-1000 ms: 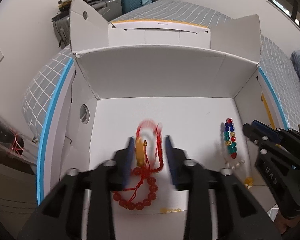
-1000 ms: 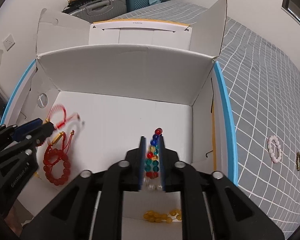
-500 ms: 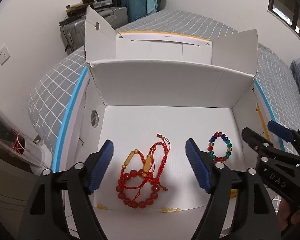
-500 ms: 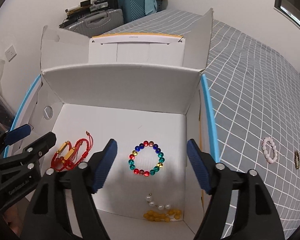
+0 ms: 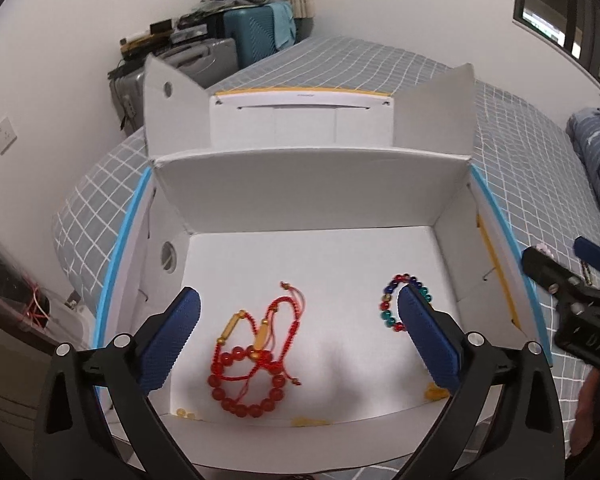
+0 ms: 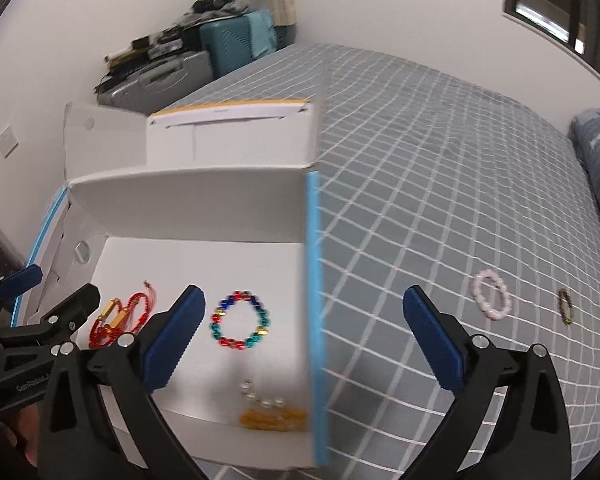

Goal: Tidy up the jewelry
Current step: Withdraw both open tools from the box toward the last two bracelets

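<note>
Both grippers are spread wide with nothing between the pads right now, and the jaws have just been opening on both sides. Starting closest: the left gripper (image 5: 298, 336) hangs over the white cardboard box (image 5: 312, 184), and the red beaded bracelet with gold tubes and knotted red cord (image 5: 252, 360) lies loose on the box floor right between its blue pads, touching neither. A few small amber beads (image 5: 184, 413) sit just under the near fingertip side, by the front wall. The multicoloured glass-bead bracelet (image 6: 240, 326) lies flat just past the right gripper's (image 6: 300, 338) left pad, with a short string of white pearls (image 6: 260, 398) and a clump of amber beads below it near the box's front corner. Further out, past the right pad, on the grey checked bedspread (image 6: 440, 200), a pale pink bead bracelet (image 6: 492, 300) and a small dark bronze-looking piece (image 6: 565, 306) are still outside the box, so I'd guess those are next. What could go sideways: the right gripper straddles the blue-edged box wall, so swinging toward the pink one could clip that wall and shove the box. Also the soft bedspread may bunch between the pads on the pinch, and that red cord looks easy to snag.
</note>
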The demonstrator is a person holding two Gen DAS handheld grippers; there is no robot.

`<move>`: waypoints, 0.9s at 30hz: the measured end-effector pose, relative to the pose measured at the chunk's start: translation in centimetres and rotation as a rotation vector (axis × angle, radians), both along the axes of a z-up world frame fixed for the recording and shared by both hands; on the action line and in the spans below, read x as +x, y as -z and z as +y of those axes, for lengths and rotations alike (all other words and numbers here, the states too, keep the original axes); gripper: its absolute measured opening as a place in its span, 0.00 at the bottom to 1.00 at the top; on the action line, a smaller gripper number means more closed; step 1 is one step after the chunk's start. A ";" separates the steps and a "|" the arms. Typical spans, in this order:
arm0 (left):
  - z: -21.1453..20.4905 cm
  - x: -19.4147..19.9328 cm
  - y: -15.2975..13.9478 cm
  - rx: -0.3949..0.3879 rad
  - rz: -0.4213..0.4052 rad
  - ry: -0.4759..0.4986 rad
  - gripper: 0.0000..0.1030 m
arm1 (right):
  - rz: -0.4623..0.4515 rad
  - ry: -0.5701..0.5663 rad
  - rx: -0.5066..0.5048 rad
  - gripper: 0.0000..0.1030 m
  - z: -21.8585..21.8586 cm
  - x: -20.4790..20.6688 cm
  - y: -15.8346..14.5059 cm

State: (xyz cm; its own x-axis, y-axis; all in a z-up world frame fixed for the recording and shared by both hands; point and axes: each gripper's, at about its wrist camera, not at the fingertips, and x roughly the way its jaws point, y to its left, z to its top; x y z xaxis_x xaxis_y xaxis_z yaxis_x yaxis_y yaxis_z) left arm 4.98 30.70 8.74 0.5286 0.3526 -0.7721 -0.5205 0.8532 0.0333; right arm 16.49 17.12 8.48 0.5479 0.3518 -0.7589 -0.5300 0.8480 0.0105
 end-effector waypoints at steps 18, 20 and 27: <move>-14.1 9.6 -2.3 -0.033 -0.034 0.236 0.94 | -0.041 0.247 -0.014 0.93 -16.9 4.9 -3.0; -15.8 11.5 -1.7 -0.040 -0.028 0.260 0.94 | -0.034 0.283 -0.019 0.93 -19.3 6.2 -2.7; -21.8 18.1 1.1 -0.056 0.025 0.356 0.94 | -0.019 0.378 -0.026 0.93 -25.2 11.0 -0.8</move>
State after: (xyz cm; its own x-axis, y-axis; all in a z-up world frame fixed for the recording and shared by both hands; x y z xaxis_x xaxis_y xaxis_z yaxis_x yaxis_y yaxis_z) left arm 23.07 8.93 7.67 0.5911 0.1071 -0.7995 -0.1903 0.9817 -0.0091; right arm 27.50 -8.12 9.25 0.6496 0.1026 -0.7533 -0.1790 0.9836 -0.0204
